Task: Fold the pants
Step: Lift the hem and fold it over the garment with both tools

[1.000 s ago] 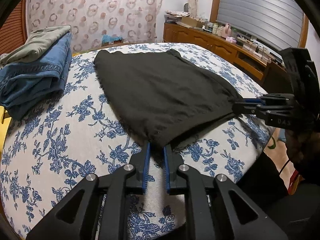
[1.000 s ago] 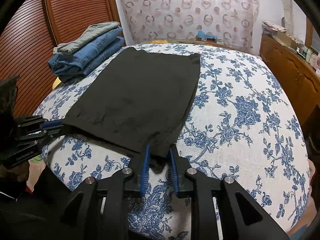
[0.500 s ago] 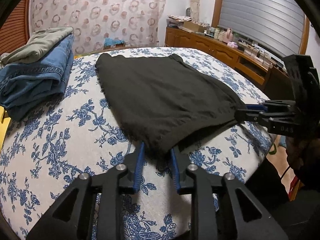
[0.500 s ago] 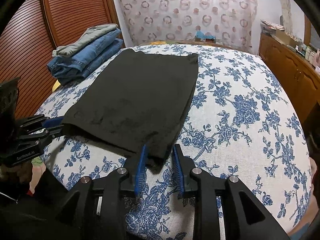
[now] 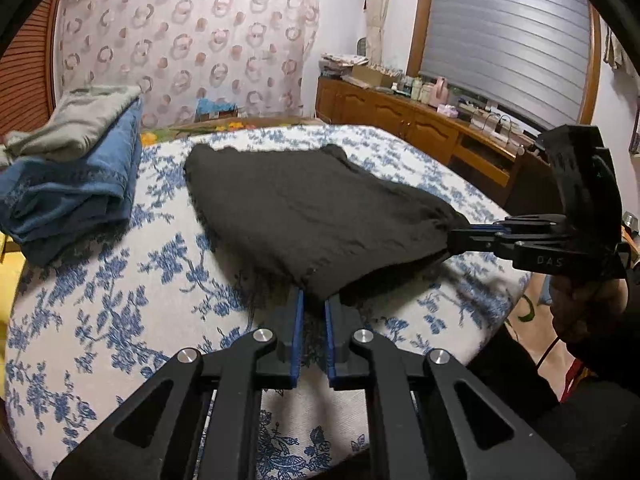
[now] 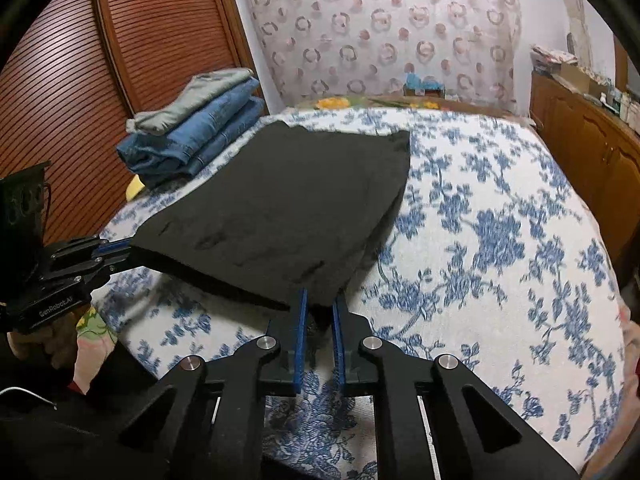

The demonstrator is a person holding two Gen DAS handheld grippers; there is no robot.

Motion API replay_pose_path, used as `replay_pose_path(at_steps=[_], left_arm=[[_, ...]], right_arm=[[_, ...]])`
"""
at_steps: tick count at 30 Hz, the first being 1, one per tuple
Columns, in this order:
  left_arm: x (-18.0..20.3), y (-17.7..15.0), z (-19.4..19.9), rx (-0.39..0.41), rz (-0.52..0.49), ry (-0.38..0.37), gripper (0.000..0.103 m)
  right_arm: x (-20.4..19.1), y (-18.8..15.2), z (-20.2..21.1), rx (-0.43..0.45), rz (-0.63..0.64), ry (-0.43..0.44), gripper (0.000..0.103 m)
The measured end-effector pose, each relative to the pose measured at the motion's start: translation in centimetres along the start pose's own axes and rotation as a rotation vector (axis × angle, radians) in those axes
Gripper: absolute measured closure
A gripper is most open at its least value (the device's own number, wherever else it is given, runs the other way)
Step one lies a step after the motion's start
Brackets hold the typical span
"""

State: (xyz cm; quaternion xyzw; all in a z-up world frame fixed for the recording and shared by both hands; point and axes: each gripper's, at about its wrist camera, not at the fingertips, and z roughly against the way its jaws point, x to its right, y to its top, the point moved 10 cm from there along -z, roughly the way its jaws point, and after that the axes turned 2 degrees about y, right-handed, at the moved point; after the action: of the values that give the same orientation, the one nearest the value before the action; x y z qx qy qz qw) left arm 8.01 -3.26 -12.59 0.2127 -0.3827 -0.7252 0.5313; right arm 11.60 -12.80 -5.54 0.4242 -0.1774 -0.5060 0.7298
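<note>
Black pants are lying folded flat on the bed, which is wearing a white cover printed with blue flowers; their near edge is hanging lifted clear of the cover while the far part is resting on it.

Left tongs are gripping the near left corner of the pants, the blue-lined fingers pinching the black cloth between them. In the right wrist view these same tongs are entering from the left edge and clamping that corner.

Right tongs are gripping the near right corner, cloth pressed between the blue pads. In the left wrist view they are reaching in from the right, closed on the bunched corner.

A stack of folded clothes, blue jeans under a grey-green garment, is sitting on the far left of the bed, just beside the pants and apart from them. A wooden cabinet carrying small items is standing along the wall to the right, under a shuttered window.
</note>
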Motion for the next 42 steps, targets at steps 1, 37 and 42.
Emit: replay_pose_path(at_steps=[1,37,42], left_arm=[[0.1,0.4,0.5,0.011,-0.002,-0.001,0.093],[-0.1,4.2,3.4,0.082,-0.036,-0.007,0.093],[-1.2,6.8,2.3,0.105,-0.034,0.006,0.093]], right_arm=[[-0.2,0.2,0.3,0.007,0.005,0.000,0.092],[-1.1,4.1,4.2,0.113,0.081,0.005,0.093],[-0.4,6.6,2.7,0.131,0.100,-0.020,0.093]])
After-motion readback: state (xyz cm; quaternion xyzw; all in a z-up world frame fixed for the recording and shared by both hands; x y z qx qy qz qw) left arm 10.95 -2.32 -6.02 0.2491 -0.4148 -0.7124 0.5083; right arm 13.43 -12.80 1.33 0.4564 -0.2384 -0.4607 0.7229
